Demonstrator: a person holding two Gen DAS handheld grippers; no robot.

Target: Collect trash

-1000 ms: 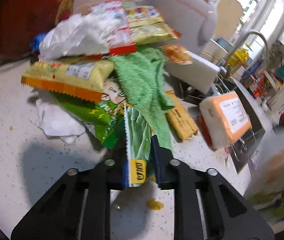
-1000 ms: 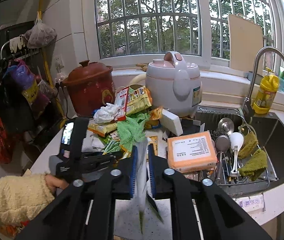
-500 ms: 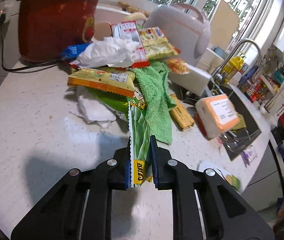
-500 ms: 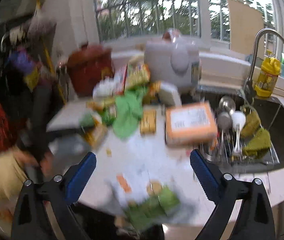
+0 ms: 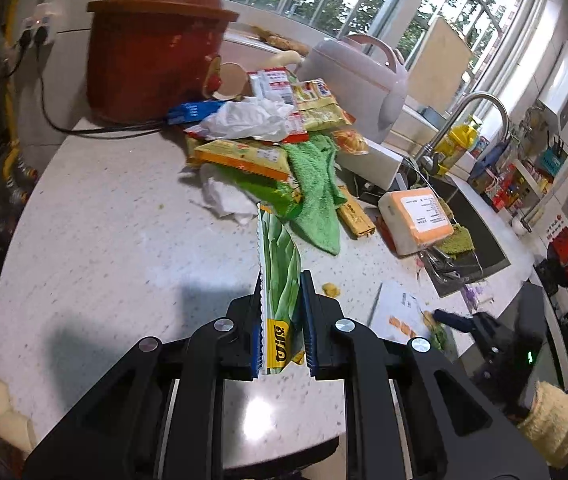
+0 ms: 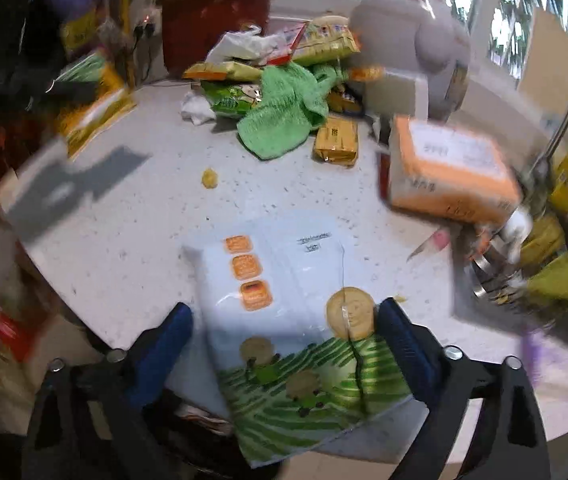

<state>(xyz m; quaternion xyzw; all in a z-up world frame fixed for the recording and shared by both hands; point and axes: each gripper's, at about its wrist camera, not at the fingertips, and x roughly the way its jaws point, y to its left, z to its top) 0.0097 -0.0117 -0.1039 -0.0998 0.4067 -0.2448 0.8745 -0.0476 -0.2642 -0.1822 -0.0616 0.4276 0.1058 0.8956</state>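
- Our left gripper [image 5: 282, 320] pinches the green wrapper [image 5: 280, 276] by its end above the counter [image 5: 104, 240]; so thin a hold may slip.
- Our right gripper [image 6: 284, 340], jaws wide but closing, straddles the biscuit bag [image 6: 284, 320] at the counter edge; a nudge could tip it off.

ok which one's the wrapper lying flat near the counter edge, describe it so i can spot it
Start at the speckled white counter and come to its front edge, away from the pile by the red pot. The cookie wrapper lies flat there alone: pale blue, three orange squares, round cookies over green striped fields.
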